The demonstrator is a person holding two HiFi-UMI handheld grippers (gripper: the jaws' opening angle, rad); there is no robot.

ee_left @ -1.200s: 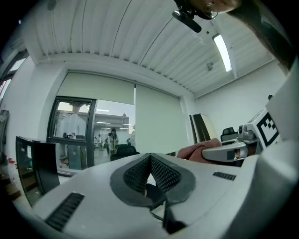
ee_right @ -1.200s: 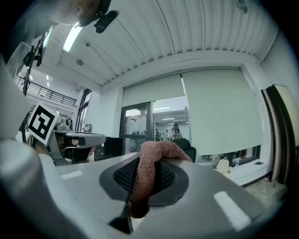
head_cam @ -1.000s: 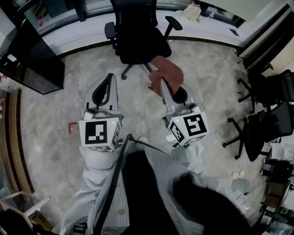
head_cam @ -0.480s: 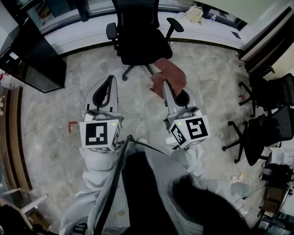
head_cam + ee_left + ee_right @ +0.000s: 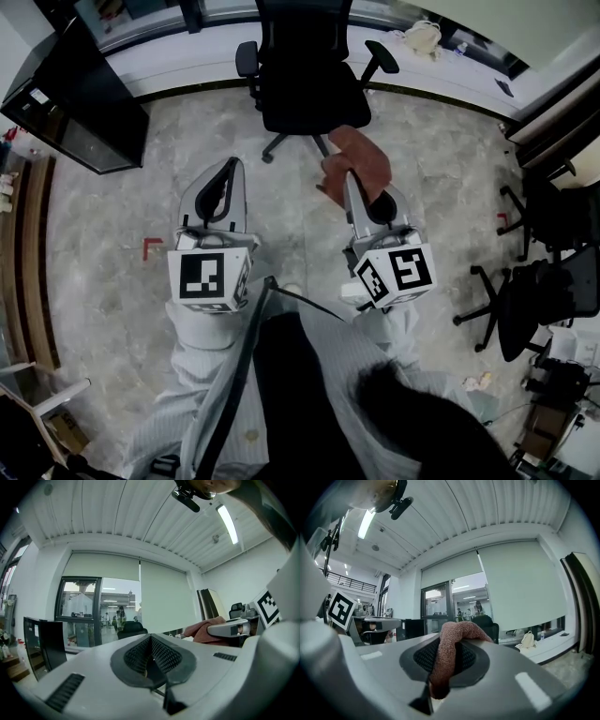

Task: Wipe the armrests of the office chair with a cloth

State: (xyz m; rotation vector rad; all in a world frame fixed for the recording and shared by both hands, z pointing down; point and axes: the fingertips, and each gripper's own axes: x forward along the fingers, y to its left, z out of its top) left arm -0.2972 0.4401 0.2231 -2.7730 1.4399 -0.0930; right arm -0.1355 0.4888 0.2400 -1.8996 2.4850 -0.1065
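The right gripper (image 5: 353, 184) is pressed shut on a reddish-brown cloth (image 5: 362, 161). In the right gripper view, a fold of the cloth stands up between the two dark pads and hangs down over the front of them. From the head view, the cloth spreads out past the tip of this gripper, above the grey stone floor (image 5: 112, 206).

The left gripper (image 5: 225, 178) is held beside it, at about the same height and well apart from it. Its jaws are pressed together and there is nothing between them.

The black office chair (image 5: 307, 84) stands in front of both grippers, near a long white ledge (image 5: 178, 66) by the window. Its two armrests, one (image 5: 247, 54) on the left of the picture and one (image 5: 382, 56) on the right, are apart from the cloth, and the cloth touches no part of the chair.

A black cabinet (image 5: 80, 108) stands at the left. More dark chairs (image 5: 548, 281) are at the right edge, and a light bag (image 5: 422, 37) lies on the ledge
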